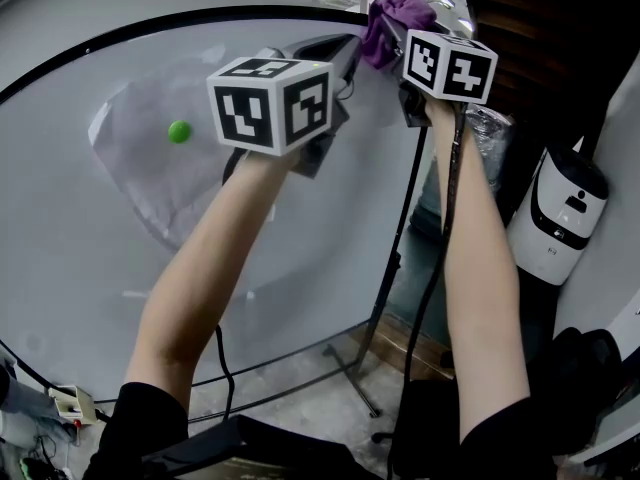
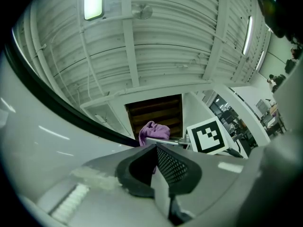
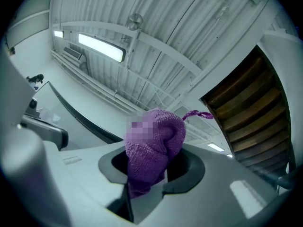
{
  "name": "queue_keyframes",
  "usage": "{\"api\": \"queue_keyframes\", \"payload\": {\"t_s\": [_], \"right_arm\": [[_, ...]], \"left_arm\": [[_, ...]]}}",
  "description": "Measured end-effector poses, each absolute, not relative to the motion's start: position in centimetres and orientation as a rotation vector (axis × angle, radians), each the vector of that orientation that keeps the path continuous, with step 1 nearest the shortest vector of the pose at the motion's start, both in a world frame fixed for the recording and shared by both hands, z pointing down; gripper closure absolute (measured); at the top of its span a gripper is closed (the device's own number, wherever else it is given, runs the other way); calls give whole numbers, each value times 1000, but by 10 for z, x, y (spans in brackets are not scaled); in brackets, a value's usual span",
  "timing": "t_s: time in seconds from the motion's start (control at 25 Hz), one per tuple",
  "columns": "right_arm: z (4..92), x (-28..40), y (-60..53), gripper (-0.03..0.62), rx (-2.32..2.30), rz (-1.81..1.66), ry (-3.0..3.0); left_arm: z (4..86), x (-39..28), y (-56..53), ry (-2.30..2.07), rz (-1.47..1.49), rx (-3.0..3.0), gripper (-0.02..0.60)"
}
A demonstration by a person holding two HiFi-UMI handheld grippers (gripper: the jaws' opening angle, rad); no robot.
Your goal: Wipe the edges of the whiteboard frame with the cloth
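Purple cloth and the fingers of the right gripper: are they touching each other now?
Touching. The right gripper view shows the purple cloth pinched between the fingers of the right gripper, with its bunched top bulging above them.

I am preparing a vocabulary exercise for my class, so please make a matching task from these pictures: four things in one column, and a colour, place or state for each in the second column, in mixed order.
1 cloth
2 green magnet
3 left gripper
4 whiteboard frame

a black
b stuck on the whiteboard
c holds nothing
d clamped in the right gripper

Pairs: 1-d, 2-b, 3-c, 4-a
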State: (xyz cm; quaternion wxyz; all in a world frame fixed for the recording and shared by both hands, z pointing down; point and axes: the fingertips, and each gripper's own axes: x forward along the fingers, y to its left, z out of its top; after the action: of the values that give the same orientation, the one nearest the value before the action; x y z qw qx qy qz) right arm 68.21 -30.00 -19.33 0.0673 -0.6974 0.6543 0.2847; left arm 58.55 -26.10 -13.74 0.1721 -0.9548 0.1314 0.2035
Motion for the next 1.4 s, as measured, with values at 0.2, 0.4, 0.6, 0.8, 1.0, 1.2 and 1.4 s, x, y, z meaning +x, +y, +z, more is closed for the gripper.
{"api": "queue_keyframes", "payload": {"t_s": [0.2,0.4,0.6,0.8,1.0,1.2,1.4], "right_arm": [[-191,699,-298,442,-2123,865,1958],[-187,732,-294,442,-2135,816,1932],[-180,755,-294,442,-2134,777,1912],[-178,777,-291,444,-2145,762,1893],[-164,804,-289,444,-2152,697,1871],[-137,809,-292,442,-2145,662,1891],[-108,819,-293,442,-2138,604,1903]], "left_arm": [[-129,600,-262,385,548,-2714,578],[-124,617,-258,384,530,-2721,578],[-117,632,-257,374,505,-2723,578],[-109,645,-259,373,494,-2737,578],[-96,659,-255,338,480,-2759,578],[-77,674,-257,321,447,-2783,578],[-61,686,-256,302,423,-2808,578]]}}
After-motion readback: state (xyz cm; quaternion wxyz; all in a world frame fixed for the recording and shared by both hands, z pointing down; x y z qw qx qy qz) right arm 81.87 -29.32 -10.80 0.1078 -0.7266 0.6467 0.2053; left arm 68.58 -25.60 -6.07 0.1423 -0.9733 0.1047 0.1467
